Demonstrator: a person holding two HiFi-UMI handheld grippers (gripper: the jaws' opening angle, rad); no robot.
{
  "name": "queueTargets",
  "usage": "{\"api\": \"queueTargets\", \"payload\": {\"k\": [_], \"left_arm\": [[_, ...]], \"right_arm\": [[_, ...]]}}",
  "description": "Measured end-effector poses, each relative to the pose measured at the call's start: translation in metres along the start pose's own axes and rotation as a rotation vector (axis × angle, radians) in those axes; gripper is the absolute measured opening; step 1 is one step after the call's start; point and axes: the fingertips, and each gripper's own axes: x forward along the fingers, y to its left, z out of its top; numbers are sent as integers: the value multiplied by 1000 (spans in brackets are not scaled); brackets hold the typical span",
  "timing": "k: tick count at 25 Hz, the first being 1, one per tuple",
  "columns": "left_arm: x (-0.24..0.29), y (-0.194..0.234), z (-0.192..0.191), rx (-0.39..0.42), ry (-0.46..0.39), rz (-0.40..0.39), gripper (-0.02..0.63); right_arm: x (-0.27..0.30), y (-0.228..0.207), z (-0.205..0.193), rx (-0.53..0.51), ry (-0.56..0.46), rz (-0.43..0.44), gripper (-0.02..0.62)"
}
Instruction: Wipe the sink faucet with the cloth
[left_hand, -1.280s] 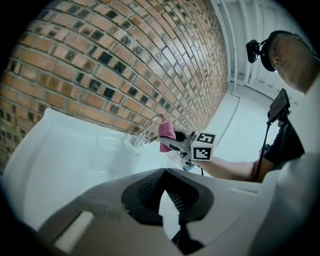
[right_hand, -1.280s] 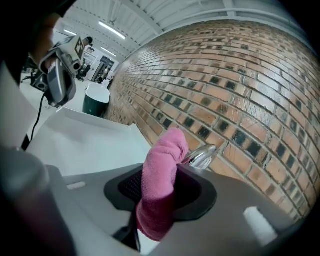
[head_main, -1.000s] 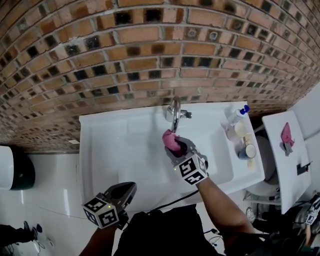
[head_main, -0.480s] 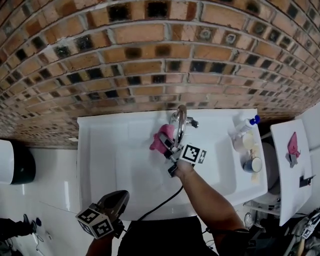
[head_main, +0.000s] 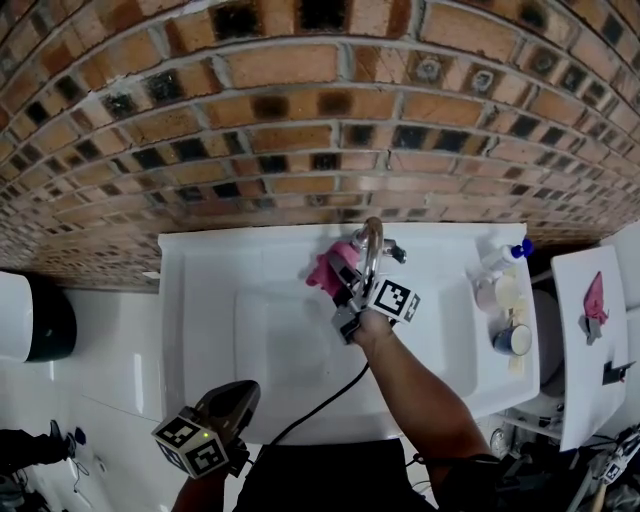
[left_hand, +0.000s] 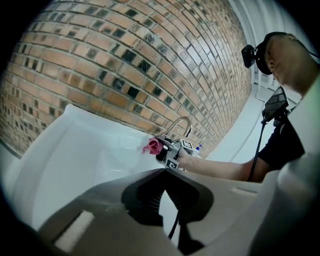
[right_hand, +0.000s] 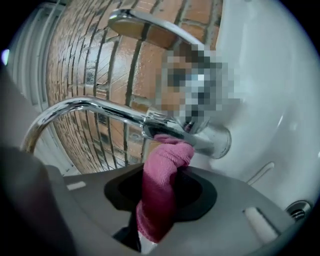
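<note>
The chrome faucet (head_main: 372, 243) stands at the back of the white sink (head_main: 200, 290), against the brick wall. My right gripper (head_main: 343, 276) is shut on a pink cloth (head_main: 326, 267) and holds it against the faucet's left side, near the base. In the right gripper view the cloth (right_hand: 162, 185) bunches up between the jaws and touches the faucet body (right_hand: 200, 137) under the curved spout (right_hand: 90, 107). My left gripper (head_main: 232, 400) hangs by the sink's front left edge, shut and holding nothing. From the left gripper view the cloth (left_hand: 151, 146) and faucet (left_hand: 181, 124) lie ahead.
A spray bottle (head_main: 502, 259) and two cups (head_main: 511, 338) stand on the sink's right ledge. A white side table (head_main: 590, 350) with a pink item (head_main: 594, 297) is at the far right. A dark bin (head_main: 45, 325) sits on the floor at the left. A cable (head_main: 320, 410) trails from the right gripper.
The right gripper has carried the cloth from the spout's front end round to the faucet's left side, closer to the wall. The left gripper has barely moved.
</note>
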Motion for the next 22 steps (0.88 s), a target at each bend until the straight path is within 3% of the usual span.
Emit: {"api": "queueTargets", "payload": {"k": [2,6,10,14,22], "left_arm": [[2,-2,1,5,1,-5,6],[5,-6,3,12,-3,-19,6],[5,-13,5,21,-11,-33,6],[-1,-18,1,41,-12,-41,6],[-13,-33,2,82,-44,-107,6]], "right_arm": [[-1,8,5,-19,-11,21,146],[0,45,6,27,-31,183,146],[-15,48,10,-49,-23,135,146],[-27,62,12,-47,-49,181,146],[-112,43,3,-229,-32,-102,146]]}}
